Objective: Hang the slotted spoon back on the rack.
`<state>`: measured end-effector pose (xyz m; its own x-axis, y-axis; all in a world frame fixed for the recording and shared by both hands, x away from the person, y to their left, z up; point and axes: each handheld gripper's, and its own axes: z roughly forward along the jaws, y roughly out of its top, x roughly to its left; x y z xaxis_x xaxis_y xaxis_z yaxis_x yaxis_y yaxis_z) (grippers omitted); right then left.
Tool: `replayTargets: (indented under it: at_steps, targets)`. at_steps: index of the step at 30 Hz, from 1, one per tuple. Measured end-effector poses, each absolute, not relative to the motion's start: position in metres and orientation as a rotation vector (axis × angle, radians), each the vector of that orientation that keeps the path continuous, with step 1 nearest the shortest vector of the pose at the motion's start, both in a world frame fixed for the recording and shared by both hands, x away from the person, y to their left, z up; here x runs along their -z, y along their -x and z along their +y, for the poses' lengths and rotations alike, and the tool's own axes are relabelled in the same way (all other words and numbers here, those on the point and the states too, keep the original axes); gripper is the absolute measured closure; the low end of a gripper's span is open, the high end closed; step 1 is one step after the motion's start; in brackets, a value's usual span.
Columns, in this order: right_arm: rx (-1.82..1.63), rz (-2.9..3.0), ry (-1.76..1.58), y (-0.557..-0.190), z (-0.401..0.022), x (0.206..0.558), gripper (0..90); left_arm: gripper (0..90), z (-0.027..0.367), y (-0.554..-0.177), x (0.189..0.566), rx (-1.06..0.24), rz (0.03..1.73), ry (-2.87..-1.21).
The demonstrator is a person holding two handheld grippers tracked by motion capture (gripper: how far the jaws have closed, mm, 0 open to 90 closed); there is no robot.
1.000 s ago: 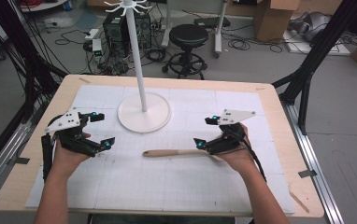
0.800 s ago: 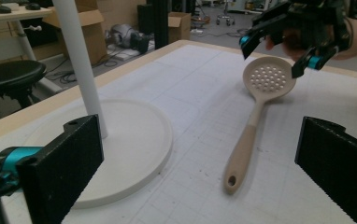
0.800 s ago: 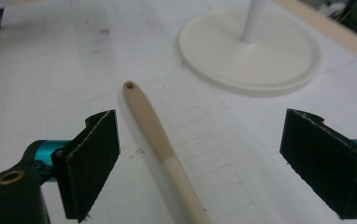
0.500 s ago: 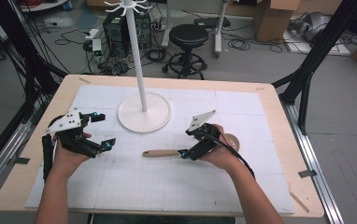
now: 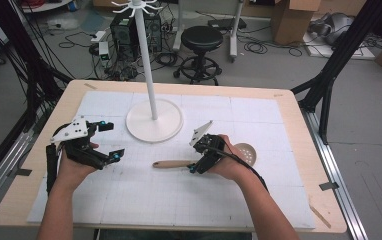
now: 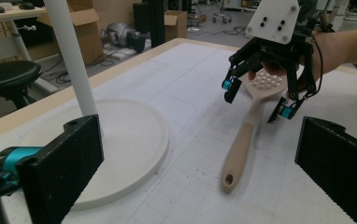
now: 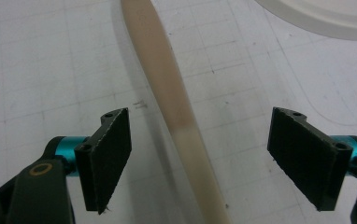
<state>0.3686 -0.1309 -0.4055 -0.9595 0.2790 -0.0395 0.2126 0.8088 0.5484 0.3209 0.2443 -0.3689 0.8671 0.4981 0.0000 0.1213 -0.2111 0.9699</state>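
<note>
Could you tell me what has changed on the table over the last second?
The right hand-held gripper moved left, toward the table's middle, and now straddles the handle of the wooden slotted spoon with its jaws open, not gripping. The spoon lies where it did. The left hand-held gripper and the white stand stayed put.

The surface (image 5: 299, 130) is a pale wooden top, most of it covered by a white gridded mat (image 5: 144, 200). On the mat, toward the far side, stands a white pole stand (image 5: 154, 120) with a round flat base. Nearer the middle lies a beige slotted spoon (image 5: 171, 163), flat, its perforated round head pointing right.
</note>
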Motion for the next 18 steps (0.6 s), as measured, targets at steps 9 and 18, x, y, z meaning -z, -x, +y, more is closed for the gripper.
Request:
replayTargets:
  at_steps: [9,18]
  targets:
    - [-0.723,2.944,-0.376,-0.373,-0.125,0.414,37.4,1.7,0.245,-0.321,0.369,-0.365,0.469,-1.770]
    - [-0.687,2.966,-0.387,-0.373,-0.122,0.416,54.0,1.7,0.244,-0.321,0.369,-0.362,0.465,-1.774]
